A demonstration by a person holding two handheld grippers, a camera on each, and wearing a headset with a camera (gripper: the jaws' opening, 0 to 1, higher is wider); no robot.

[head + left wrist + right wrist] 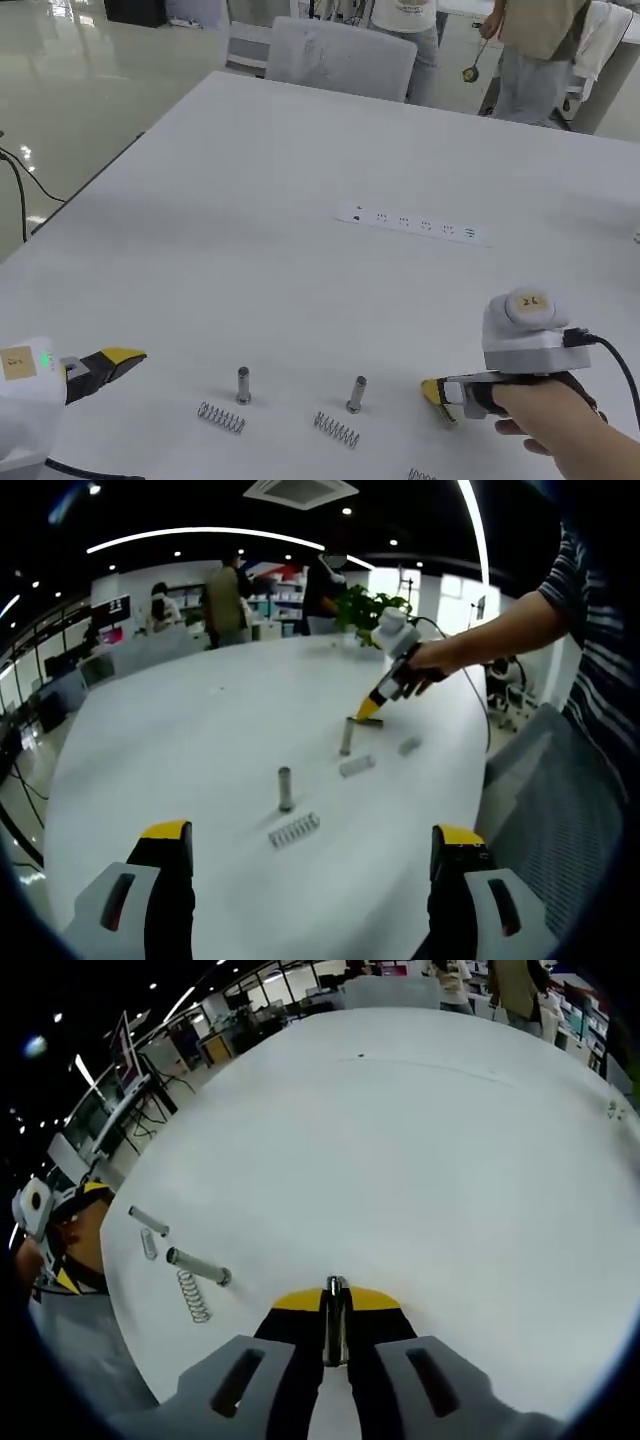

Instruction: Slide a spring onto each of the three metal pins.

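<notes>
On the smooth white worktop (300, 190), the left gripper (122, 360) is at the near left, its yellow-tipped fingers wide apart. The cylindrical steel left pin (243, 384) stands upright, the coiled left spring (221, 417) lying just nearer. Likewise the middle pin (357, 393) and middle spring (336, 430). The right gripper (440, 395) has its fingers clamped on the third pin (335, 1330), with the third spring (422, 474) lying nearer

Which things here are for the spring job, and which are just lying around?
Job: two standing pins, third pin in right gripper, three springs.
Lying about: power strip, chair.
</notes>
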